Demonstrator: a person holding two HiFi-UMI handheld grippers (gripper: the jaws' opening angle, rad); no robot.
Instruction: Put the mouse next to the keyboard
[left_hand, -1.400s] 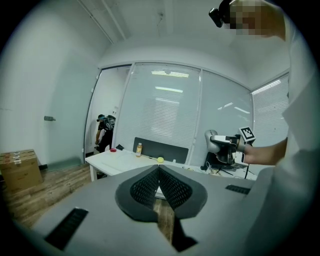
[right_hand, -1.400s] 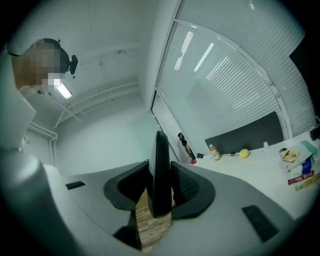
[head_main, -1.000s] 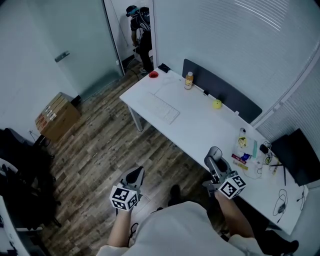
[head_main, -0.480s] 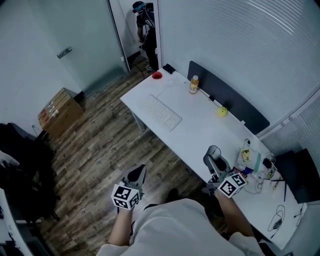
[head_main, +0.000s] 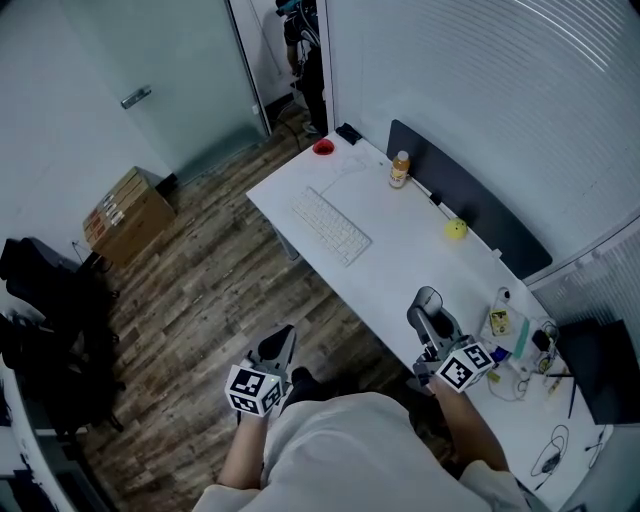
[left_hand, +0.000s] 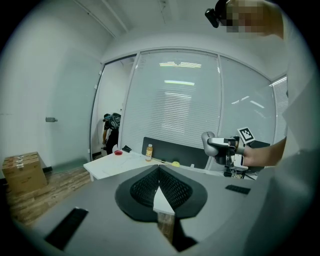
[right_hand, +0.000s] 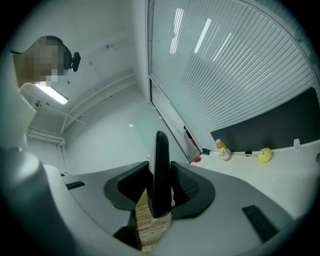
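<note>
A white keyboard (head_main: 331, 226) lies on the long white desk (head_main: 400, 262), toward its far left end. My right gripper (head_main: 428, 310) hovers at the desk's near edge, well right of the keyboard, shut on a grey mouse (head_main: 427, 299). In the right gripper view the mouse (right_hand: 160, 170) stands edge-on between the pads. The left gripper view shows the right gripper (left_hand: 220, 146) with the mouse (left_hand: 208, 141) at its tip. My left gripper (head_main: 272, 352) hangs over the wooden floor in front of the desk, with its pads together and nothing in them (left_hand: 159, 179).
On the desk are a red dish (head_main: 323, 147), a bottle (head_main: 400, 169), a yellow ball (head_main: 456, 229) and a dark back panel (head_main: 470, 210). Small clutter (head_main: 515, 332) and cables fill its right end. A cardboard box (head_main: 128, 212) and black bags (head_main: 45, 320) stand at left.
The head view has shifted, so the desk and keyboard sit further right and lower in the picture. Both grippers keep their places and the mouse stays held.
</note>
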